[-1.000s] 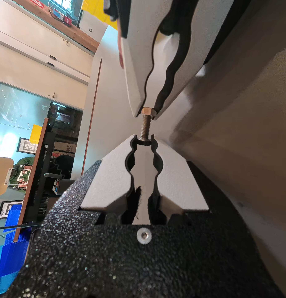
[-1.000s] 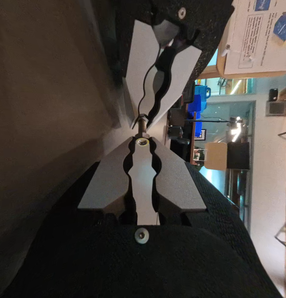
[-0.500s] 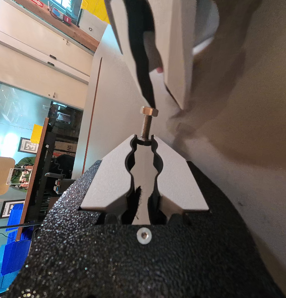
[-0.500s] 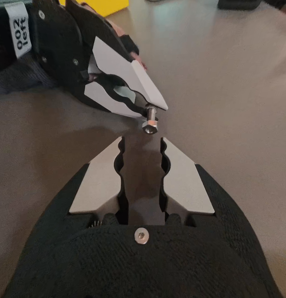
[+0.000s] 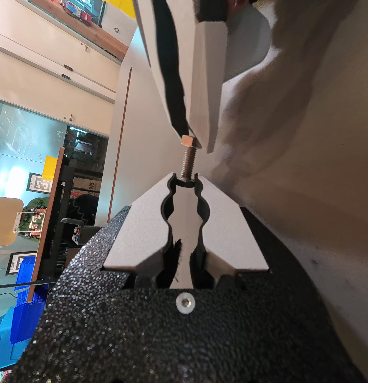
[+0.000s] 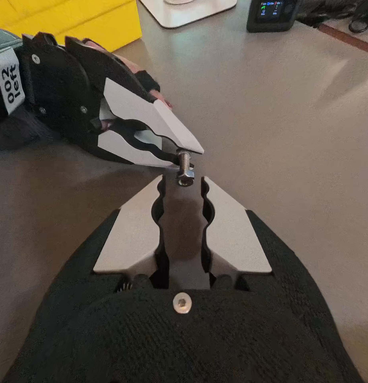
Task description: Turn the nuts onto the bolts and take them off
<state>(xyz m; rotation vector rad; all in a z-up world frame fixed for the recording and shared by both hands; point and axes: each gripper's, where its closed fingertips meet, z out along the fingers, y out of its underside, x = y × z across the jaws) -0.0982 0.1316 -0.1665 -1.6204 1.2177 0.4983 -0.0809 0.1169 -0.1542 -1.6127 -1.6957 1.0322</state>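
Note:
A steel bolt (image 5: 186, 163) with a hex nut (image 5: 188, 142) at its far end sticks out of my left gripper (image 5: 185, 176), which is shut on the bolt's head just above the table. In the right wrist view, the left gripper (image 6: 189, 158) comes in from the left and holds the bolt (image 6: 184, 160) pointing at me. The nut (image 6: 186, 177) sits between the tips of my right gripper (image 6: 182, 179), which is open with a small gap on each side. The right gripper (image 5: 199, 143) also shows blurred at the top of the left wrist view.
The grey tabletop (image 6: 282, 145) lies under both grippers. A yellow box (image 6: 75, 18), a white base (image 6: 189, 14) and a black device with a lit screen (image 6: 270, 15) stand at the far edge. A gloved hand (image 6: 147, 83) holds the left gripper.
My right gripper was shut on the nut and rolled sideways. It let go, turned back level, and has moved in with open jaws around the nut. The left gripper has not moved.

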